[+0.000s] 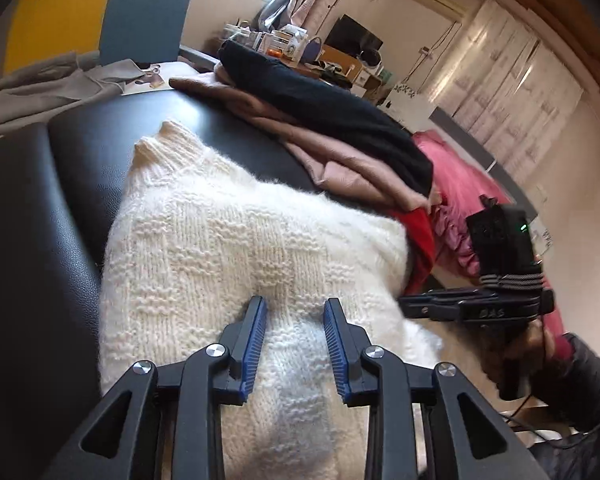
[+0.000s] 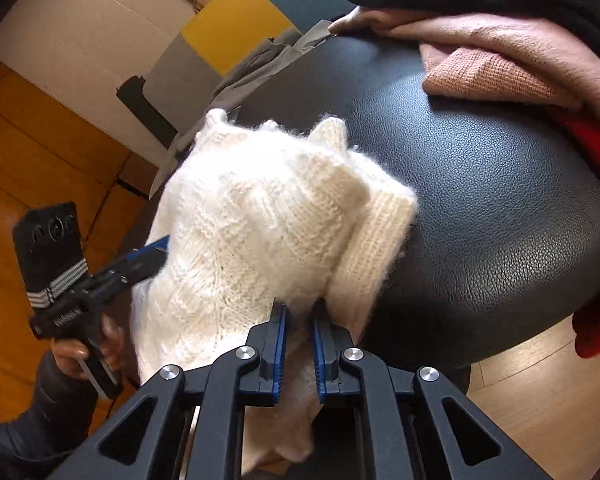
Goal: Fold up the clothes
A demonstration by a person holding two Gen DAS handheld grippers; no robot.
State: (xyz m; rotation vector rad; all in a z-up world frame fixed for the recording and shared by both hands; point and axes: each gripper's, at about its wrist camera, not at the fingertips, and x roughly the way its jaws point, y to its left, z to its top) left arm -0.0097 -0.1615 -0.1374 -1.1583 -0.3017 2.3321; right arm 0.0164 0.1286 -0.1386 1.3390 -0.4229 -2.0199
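My white knit sweater [image 1: 228,240] lies bunched on the black padded worktop [image 1: 80,184], beside a stack of folded clothes [image 1: 332,128]. It looks soft, fluffy and floppy, light enough to sag. My left tongs [image 1: 295,312] hover spread above it. My right tongs [image 2: 299,316] pinch its edge; I'd grip the firmer ribbed hem [image 2: 376,232].

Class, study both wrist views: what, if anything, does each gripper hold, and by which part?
The right gripper pinches the white knitted sweater at a fold of its near edge, beside the ribbed band. The left gripper is open over the sweater and holds nothing.
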